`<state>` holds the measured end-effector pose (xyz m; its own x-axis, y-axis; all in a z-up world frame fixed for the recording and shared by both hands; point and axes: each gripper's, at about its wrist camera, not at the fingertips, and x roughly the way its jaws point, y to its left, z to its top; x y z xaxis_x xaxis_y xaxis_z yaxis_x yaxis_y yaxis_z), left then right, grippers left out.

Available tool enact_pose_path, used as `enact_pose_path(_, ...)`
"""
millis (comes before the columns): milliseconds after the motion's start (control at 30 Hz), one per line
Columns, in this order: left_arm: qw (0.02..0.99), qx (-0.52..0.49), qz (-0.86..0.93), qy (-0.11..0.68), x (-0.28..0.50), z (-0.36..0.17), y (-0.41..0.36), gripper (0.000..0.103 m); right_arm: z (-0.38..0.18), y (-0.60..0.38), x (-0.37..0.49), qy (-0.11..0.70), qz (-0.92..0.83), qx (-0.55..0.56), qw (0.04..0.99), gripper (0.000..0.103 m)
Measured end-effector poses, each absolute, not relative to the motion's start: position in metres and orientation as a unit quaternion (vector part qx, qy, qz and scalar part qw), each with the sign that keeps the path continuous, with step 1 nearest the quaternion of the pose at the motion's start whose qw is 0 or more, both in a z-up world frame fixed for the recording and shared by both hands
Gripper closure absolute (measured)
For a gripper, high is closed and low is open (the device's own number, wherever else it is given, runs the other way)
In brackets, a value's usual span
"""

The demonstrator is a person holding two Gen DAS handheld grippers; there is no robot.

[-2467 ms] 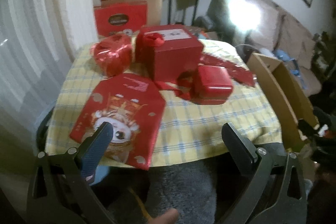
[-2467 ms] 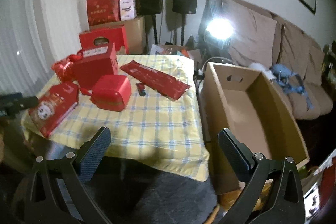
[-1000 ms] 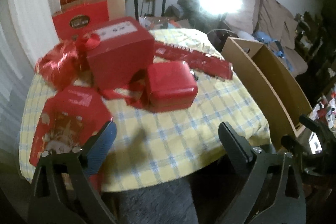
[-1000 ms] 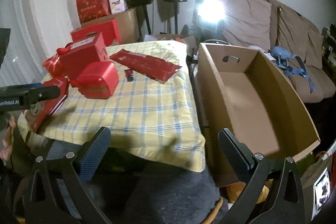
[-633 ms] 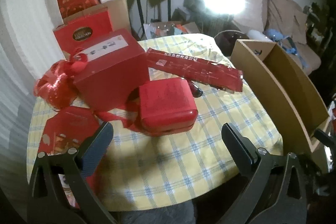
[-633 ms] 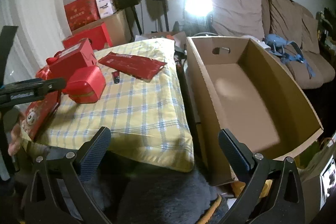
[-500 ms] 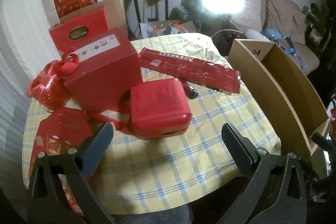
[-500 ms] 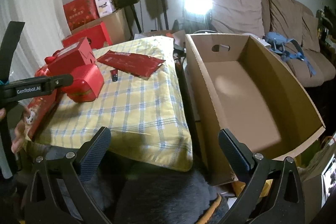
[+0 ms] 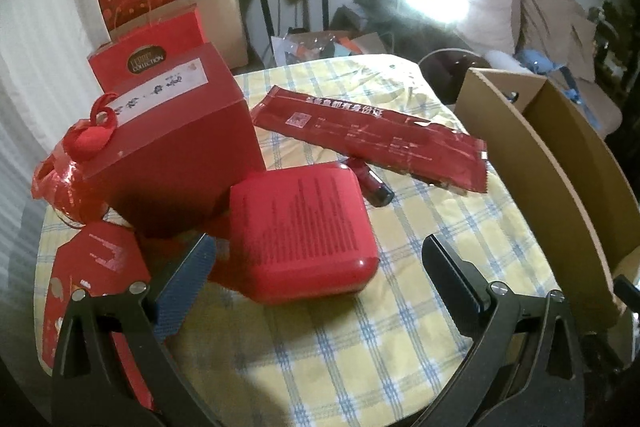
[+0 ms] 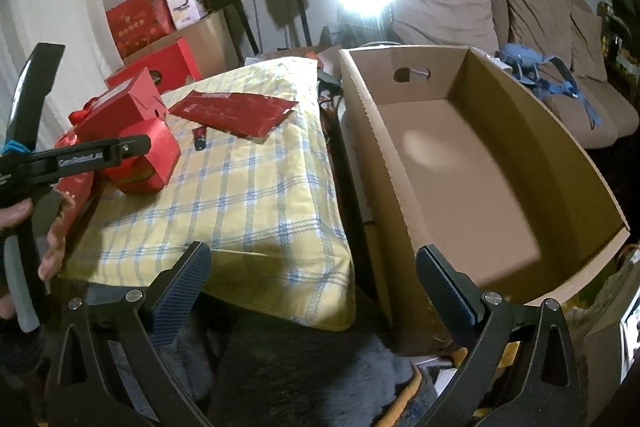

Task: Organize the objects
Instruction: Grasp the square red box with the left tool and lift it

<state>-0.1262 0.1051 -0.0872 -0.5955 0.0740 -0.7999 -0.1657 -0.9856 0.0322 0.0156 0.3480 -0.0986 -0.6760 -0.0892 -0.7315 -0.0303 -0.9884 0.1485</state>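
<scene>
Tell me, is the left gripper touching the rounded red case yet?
Apart. In the left wrist view the left gripper is open, and yellow cloth shows between both fingertips and the rounded red case.

"COLLECTION" on the red gift box's (image 9: 148, 51) oval badge; Chinese print on the red packet (image 9: 372, 139) unreadable.

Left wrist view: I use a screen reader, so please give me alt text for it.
The open left gripper hovers just before a rounded red case on a yellow checked tablecloth. Behind stand a large red gift box and a long red packet; a cardboard box sits right.
</scene>
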Motion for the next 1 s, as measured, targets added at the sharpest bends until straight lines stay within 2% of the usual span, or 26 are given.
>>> enact_pose_path(600, 0.049, -0.452, 0.889, 0.052, -0.156, -0.112, 0.11, 0.0, -0.102, 0.349, 0.011, -0.073, -0.914, 0.4, 0.014, 0.0)
enact_pose_path(767, 0.058, -0.461, 0.885, 0.031, -0.162, -0.118, 0.105, 0.0, -0.101, 0.349, 0.01, -0.077, -0.913, 0.399, 0.014, 0.0)
enact_pose_path(833, 0.062, -0.46, 0.885, 0.03, -0.162, -0.12, 0.104, 0.001, -0.101, 0.349, 0.01, -0.076, -0.914, 0.399, 0.014, 0.0)
enact_pose_path(900, 0.059, -0.458, 0.886, 0.035, -0.163, -0.121, 0.104, 0.007, -0.101, 0.348, 0.009, -0.077, -0.914, 0.397, 0.018, 0.0)
enact_pose_path(1000, 0.058, -0.458, 0.886, 0.034, -0.164, -0.123, 0.102, 0.011, -0.101, 0.347, 0.009, -0.08, -0.915, 0.396, 0.024, 0.0)
